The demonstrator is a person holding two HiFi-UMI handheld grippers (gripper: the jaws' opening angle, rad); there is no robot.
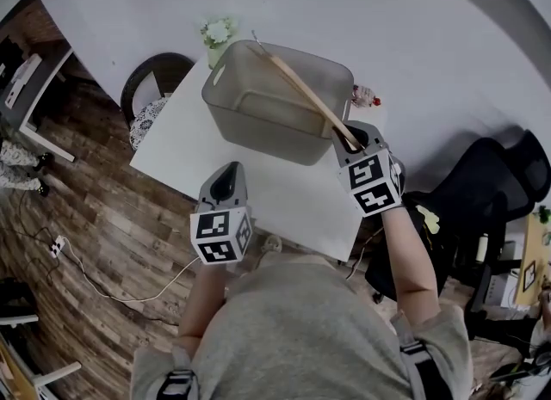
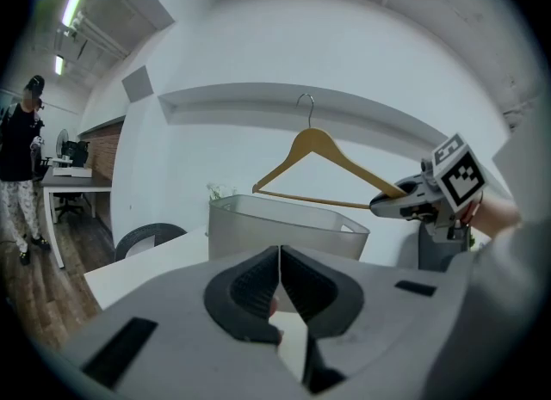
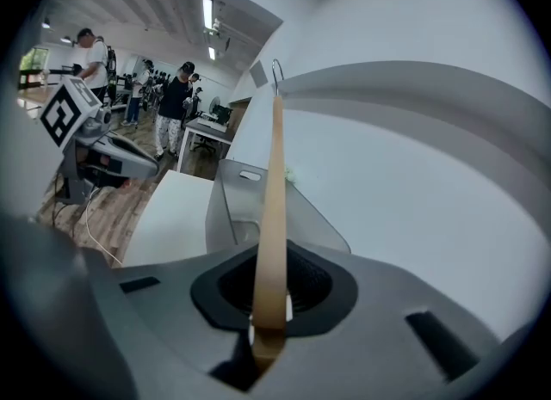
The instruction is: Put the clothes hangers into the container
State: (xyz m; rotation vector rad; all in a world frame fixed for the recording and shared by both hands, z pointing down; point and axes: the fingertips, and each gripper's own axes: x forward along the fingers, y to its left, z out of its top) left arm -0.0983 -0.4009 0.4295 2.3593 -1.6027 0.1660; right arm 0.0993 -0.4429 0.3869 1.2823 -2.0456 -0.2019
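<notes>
A wooden clothes hanger is held slanted over a translucent grey container on the white table. My right gripper is shut on one end of the hanger, at the container's near right corner. In the right gripper view the hanger runs up from the right gripper, edge on, above the container. My left gripper hovers over the table's near edge, shut with nothing in it. The left gripper view shows the left gripper with its jaws together, and the hanger hanging above the container.
A small potted plant and a small red-capped object stand behind the container. A round dark chair is left of the table and a black office chair is to the right. People stand at desks far off.
</notes>
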